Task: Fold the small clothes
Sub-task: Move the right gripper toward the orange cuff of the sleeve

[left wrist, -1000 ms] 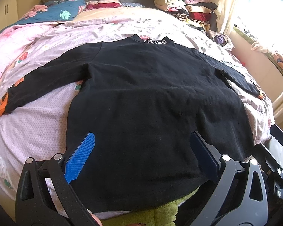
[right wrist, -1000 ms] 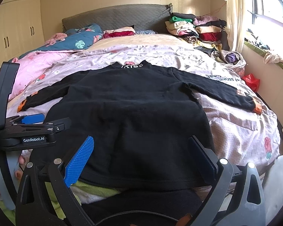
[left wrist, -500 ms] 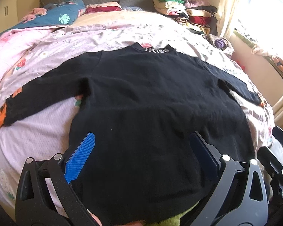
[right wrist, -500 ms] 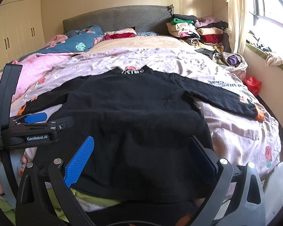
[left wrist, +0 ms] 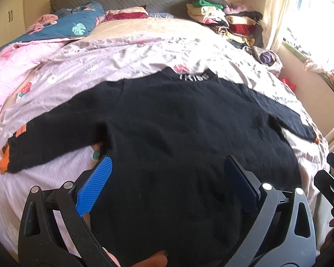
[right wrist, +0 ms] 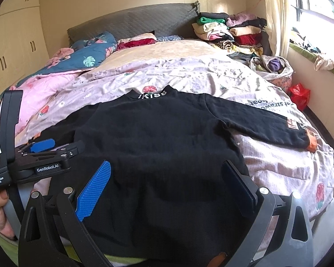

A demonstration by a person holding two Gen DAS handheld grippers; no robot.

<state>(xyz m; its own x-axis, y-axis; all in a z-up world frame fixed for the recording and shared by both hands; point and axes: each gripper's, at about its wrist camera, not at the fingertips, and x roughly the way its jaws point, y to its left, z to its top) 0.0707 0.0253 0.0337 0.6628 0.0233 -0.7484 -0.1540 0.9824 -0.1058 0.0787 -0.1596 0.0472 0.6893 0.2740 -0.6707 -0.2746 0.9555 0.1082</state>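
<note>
A small black long-sleeved sweater (left wrist: pixel 184 129) (right wrist: pixel 158 142) lies flat on the bed, back up, collar with white lettering at the far end, both sleeves spread out with orange cuffs. My left gripper (left wrist: pixel 169 166) hovers open over the sweater's lower left part, with nothing between its blue pads. In the right wrist view my right gripper (right wrist: pixel 167 173) stands open above the hem near the middle. The left gripper's body (right wrist: pixel 42 158) shows there at the left, held by a hand.
The bed carries a pink strawberry-print quilt (right wrist: pixel 211 82) and a blue leaf-print pillow (right wrist: pixel 91 53) by the grey headboard. A pile of folded clothes (right wrist: pixel 231 31) sits at the far right corner. A red bag (right wrist: pixel 299 95) lies on the floor by the window wall.
Both grippers have moved forward over the sweater, away from its hem. The left one has shifted furthest, so the green cloth at the bed's front edge has left its view.
</note>
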